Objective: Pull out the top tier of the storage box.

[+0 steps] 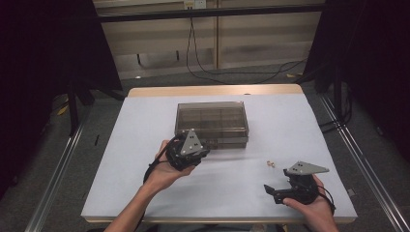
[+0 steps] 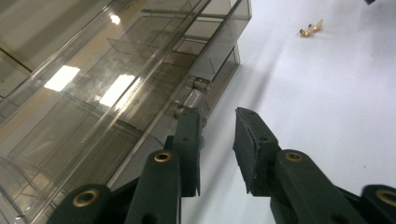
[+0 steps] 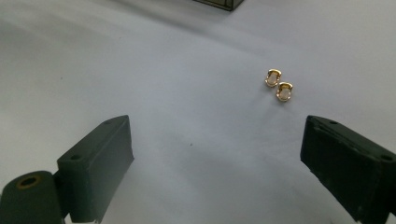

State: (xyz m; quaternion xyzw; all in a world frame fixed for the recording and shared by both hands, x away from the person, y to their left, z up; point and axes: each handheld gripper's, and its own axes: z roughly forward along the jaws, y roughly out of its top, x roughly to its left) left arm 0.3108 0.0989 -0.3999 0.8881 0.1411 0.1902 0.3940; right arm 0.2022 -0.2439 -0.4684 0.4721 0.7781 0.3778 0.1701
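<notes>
A smoky clear plastic compartment box [image 1: 212,118] lies shut in the middle of the white table [image 1: 140,125]. My left gripper [image 1: 205,147] hovers at the box's front edge. In the left gripper view its jaws [image 2: 217,116] stand a little apart with nothing between them, and the left fingertip sits just short of the box's [image 2: 93,93] small clear latch [image 2: 192,95]. A pair of small gold earrings [image 1: 271,164] [image 3: 279,85] [image 2: 311,29] lies on the table to the box's right. My right gripper [image 1: 270,191] [image 3: 215,140] rests low near the front right, open wide, with the earrings ahead of its right jaw.
The table's wooden far edge [image 1: 212,90] lies behind the box. Metal rails [image 1: 53,179] run along the floor on both sides. Black cables [image 1: 232,72] trail over the floor behind. Dark stands [image 1: 72,106] flank the back corners.
</notes>
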